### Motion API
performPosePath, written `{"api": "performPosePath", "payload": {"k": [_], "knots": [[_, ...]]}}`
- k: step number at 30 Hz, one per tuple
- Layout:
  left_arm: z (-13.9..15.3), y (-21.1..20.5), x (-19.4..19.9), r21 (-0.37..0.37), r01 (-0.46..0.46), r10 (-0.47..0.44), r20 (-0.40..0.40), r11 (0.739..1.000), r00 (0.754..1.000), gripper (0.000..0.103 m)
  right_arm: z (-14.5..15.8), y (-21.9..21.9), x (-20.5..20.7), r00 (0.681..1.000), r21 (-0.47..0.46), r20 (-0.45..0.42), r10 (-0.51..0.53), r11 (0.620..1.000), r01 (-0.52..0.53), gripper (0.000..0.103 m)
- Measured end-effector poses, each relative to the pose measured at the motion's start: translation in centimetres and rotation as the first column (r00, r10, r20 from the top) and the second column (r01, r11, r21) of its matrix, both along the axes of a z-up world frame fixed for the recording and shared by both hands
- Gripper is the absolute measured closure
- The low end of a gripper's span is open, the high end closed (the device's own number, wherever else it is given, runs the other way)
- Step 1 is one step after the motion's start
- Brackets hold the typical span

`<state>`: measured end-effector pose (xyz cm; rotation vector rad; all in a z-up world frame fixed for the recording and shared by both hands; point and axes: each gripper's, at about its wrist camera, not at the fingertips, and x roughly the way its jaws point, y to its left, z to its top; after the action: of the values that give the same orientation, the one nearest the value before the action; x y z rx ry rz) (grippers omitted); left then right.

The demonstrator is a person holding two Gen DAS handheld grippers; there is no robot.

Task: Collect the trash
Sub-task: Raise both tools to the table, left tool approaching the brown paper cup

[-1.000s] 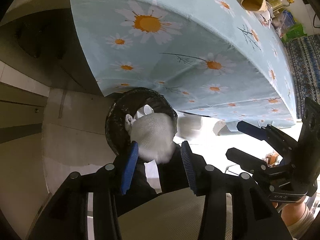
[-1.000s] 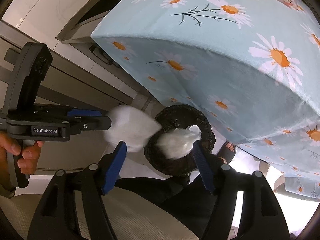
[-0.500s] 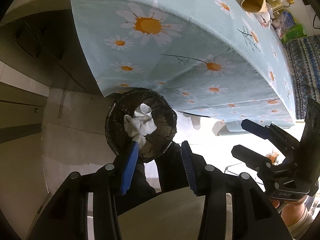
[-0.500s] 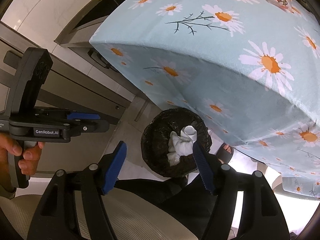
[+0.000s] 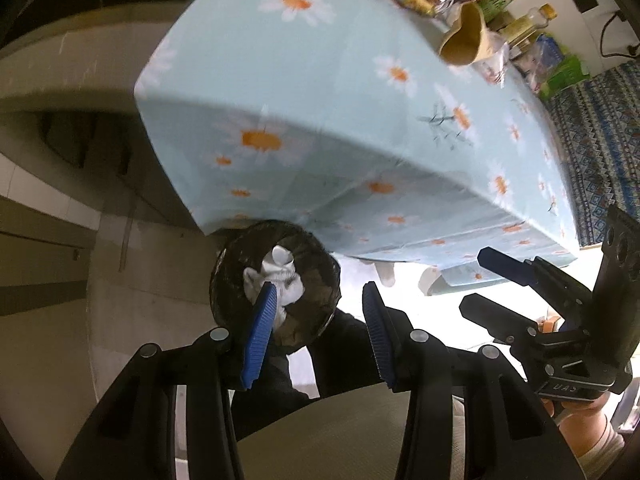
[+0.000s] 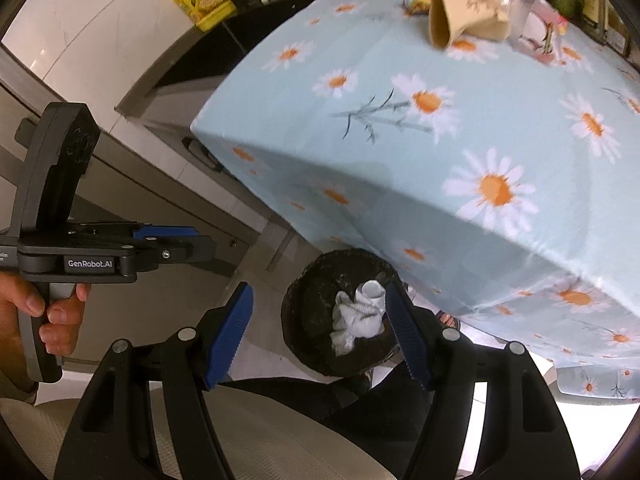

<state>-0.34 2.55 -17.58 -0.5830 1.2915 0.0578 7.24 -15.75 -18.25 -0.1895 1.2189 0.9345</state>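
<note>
Tissue (image 5: 280,284), white and crumpled, lies inside the black-lined bin (image 5: 320,276) on the floor beside the daisy-clothed bench (image 5: 360,120) in the left wrist view, below the empty, parted left claw (image 5: 316,336), while the right wrist view shows the right claw (image 6: 316,336) parted wider, empty too, above that bin.

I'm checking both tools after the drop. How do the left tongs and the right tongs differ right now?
The left tongs have their blue pads set closer together; the right tongs stand wider apart. In the right view, the left tongs lie sideways, level across the picture, while the right tongs point down at the bin. Both are open and hold nothing; the white tissue lies in the bin.
</note>
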Motion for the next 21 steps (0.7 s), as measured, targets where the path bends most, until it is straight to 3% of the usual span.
{"api": "performPosePath", "payload": {"k": [15,17,18,21], "knots": [[4.7,-1.4,4.9,0.04,0.059,-0.062,0.092,0.997,0.994,0.06,3.7,-3.0,4.2,0.991,0.048,0.089,-0.096,0.995,0.092,0.033],[5.2,-1.6,5.9,0.046,0.064,-0.069,0.102,0.997,0.992,0.055,4.2,-3.7,5.4,0.988,0.058,0.095,-0.118,0.992,0.113,0.033],[5.5,-1.7,6.4,0.048,0.064,-0.069,0.108,0.997,0.992,0.047,4.4,-4.0,5.9,0.987,0.061,0.099,-0.128,0.991,0.122,0.033],[6.4,-2.3,7.9,0.054,0.075,-0.081,0.132,0.996,0.988,0.047,5.0,-5.3,8.0,0.982,0.074,0.103,-0.16,0.985,0.153,0.032]]}}
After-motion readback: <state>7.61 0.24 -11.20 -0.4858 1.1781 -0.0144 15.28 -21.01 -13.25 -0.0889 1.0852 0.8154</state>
